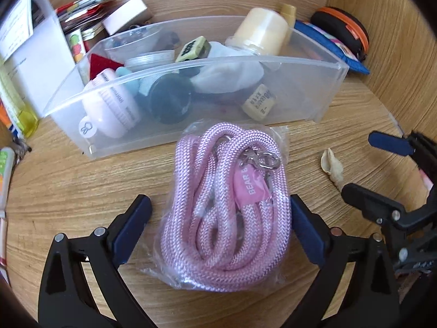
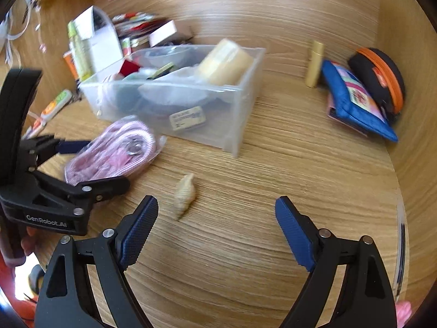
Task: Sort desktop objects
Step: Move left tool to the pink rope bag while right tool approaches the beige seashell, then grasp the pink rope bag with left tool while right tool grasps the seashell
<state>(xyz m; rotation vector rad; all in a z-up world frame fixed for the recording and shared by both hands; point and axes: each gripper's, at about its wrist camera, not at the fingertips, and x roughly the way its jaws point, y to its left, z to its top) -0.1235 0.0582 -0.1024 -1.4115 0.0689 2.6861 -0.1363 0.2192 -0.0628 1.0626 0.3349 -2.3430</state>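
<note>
My left gripper (image 1: 221,218) sits low over the wooden desk (image 1: 82,191) with its jaws spread to either side of a pink rope (image 1: 226,199) coiled inside a clear plastic bag. The right blue pad lies just against the bag's edge, while the left pad stands clear of it with bare wood between, so nothing is clamped. The bagged rope lies flat on the desk, just in front of the clear plastic bin (image 1: 314,93), which is full of small items: a cream-coloured jar, a dark round lid and a pale pink bottle among them. My right gripper (image 2: 217,210) hangs over bare desk with its jaws wide apart and nothing between them. A small beige seashell (image 2: 185,194) lies on the wood just beyond its left fingertip, apart from it and to the right of the rope. Farther back on the right, a blue pouch (image 2: 355,101) leans against a black case with an orange zip (image 2: 382,76).
</note>
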